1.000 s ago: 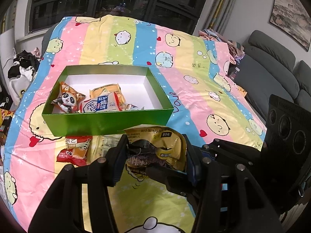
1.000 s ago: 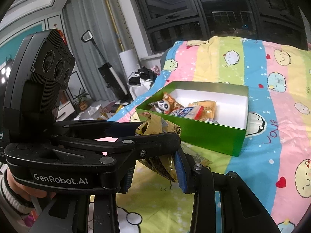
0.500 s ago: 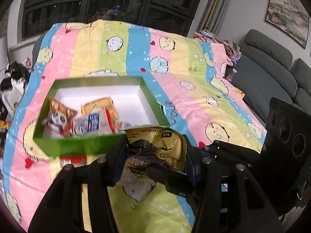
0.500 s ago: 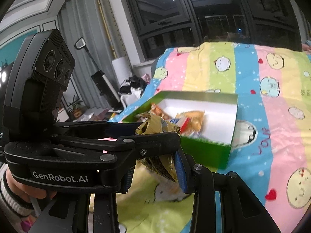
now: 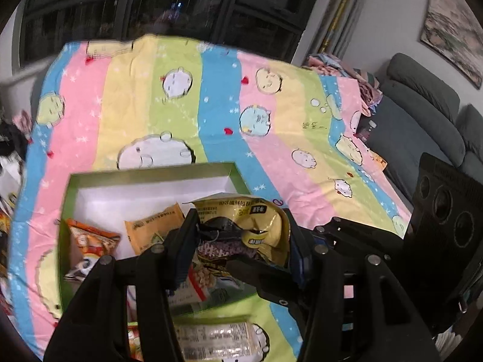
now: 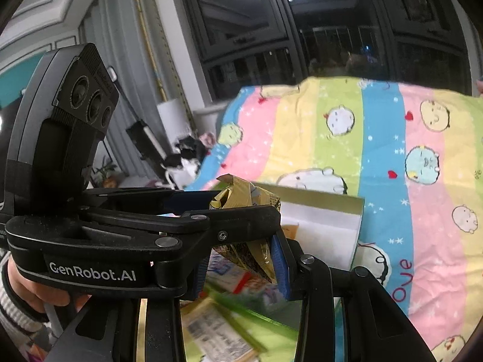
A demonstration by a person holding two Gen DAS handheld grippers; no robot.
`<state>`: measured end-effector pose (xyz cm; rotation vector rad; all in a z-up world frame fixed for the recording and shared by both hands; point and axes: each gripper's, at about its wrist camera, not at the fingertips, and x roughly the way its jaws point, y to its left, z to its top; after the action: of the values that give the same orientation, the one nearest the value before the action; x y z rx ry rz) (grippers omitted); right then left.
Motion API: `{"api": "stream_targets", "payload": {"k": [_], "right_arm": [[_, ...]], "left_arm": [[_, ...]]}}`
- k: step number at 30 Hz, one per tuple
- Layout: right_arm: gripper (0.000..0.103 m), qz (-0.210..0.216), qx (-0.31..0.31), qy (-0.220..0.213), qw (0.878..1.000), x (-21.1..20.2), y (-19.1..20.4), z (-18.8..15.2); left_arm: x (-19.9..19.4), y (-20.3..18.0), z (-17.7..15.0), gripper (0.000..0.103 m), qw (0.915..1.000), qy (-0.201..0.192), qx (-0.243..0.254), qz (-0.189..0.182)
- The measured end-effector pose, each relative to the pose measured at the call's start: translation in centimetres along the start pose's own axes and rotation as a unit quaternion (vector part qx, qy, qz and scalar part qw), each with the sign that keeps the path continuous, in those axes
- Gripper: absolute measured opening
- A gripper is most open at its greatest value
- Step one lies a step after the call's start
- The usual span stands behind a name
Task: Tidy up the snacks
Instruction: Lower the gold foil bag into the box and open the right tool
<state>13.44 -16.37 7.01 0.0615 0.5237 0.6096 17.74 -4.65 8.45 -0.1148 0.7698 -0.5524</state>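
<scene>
You grip the gold bag with both grippers, left and right, over the box; next, lower and release.

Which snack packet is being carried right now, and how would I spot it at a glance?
Find the striped cartoon bedspread, then the green box with a white inside lying on it. Just above the box's near end, the left gripper and the right gripper both pinch the gold packet. It is crumpled, shiny gold with dark print, and off the bed, while the orange packets lie inside the box.
</scene>
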Motion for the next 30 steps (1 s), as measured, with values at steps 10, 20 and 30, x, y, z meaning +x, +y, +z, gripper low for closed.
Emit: {"api": "stream_targets", "payload": {"k": [10, 20, 30], "right_arm": [[0.039, -0.020, 0.028, 0.088, 0.996, 4.9, -3.3, -2.3], [0.040, -0.042, 0.019, 0.118, 0.992, 6.0, -3.1, -2.6], [0.049, -0.071, 0.029, 0.090, 0.993, 2.0, -3.1, -2.5]], "left_arm": [[6.2, 3.0, -1.7, 0.053, 0.9961, 0.060, -0.061, -0.021], [6.7, 3.3, -2.3, 0.062, 0.9950, 0.065, -0.075, -0.007], [3.5, 2.4, -1.5, 0.078, 0.9976, 0.029, -0.063, 0.002]]}}
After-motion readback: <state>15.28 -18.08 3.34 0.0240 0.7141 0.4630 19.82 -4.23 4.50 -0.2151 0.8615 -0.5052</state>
